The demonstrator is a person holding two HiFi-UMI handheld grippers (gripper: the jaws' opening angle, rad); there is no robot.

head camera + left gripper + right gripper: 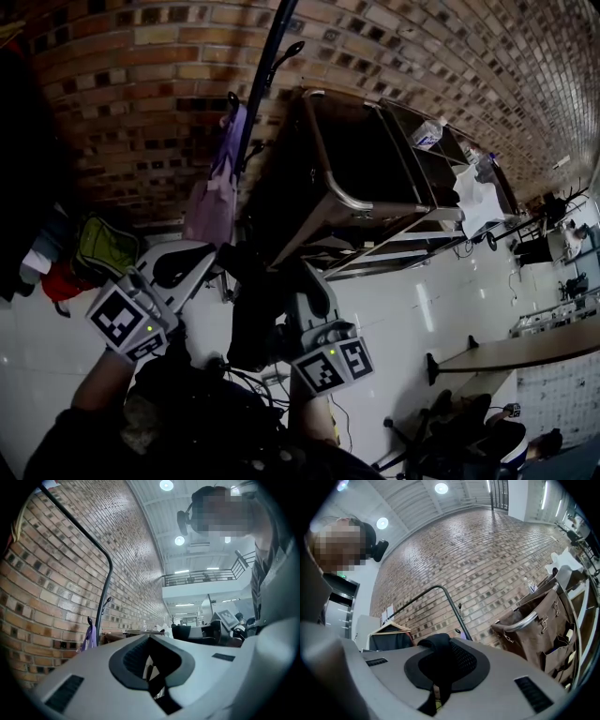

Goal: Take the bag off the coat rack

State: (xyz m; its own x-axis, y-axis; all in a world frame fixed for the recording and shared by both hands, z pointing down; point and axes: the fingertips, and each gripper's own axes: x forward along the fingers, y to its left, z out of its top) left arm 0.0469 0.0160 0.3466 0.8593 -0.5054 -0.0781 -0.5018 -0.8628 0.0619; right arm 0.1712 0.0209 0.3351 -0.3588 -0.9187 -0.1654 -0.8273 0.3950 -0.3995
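Reaching for bag [214,192], upper left, on rack [265,70] hook: lift its loop clear before pulling away. Left gripper [192,262] closed, empty; right gripper [305,295] clamps black strap [436,648]

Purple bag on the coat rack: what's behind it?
Brick wall directly behind the purple bag, which hangs from a hook on the coat rack. The bag covers the wall strip behind it; contact can't be told.

Counting left gripper [199,256] plus right gripper [303,284], two; one coat rack [262,86], one purple bag [217,180], one black strap [434,645], one cart [349,173].
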